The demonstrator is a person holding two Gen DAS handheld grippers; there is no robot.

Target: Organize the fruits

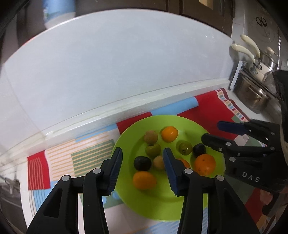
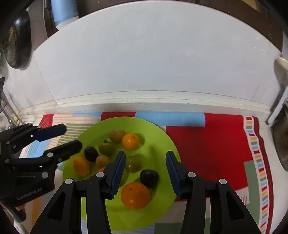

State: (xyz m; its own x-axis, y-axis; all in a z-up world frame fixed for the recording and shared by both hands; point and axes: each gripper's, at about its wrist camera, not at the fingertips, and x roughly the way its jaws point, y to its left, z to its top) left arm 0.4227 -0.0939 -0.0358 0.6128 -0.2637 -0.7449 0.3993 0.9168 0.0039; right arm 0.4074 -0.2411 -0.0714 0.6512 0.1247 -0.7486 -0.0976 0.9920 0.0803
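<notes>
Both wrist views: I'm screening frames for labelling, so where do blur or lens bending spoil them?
Left wrist view: the white backsplash ledge bows strongly, and the blue-and-white cup at top left is smeared. Right wrist view: the round lime-green plastic plate and its fruit are sharp; the corners go dark.

Probably home kitchen: steel pots (image 1: 255,95), tiled backsplash (image 2: 153,54).

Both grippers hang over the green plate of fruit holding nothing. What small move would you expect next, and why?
Probably the right gripper lowers onto the large orange citrus fruit, nearest below its open, empty jaws. All fruits lie mixed on the round lime-green plastic plate, so sorting has not begun. The left gripper is also open and empty over the small dark fruit.
</notes>
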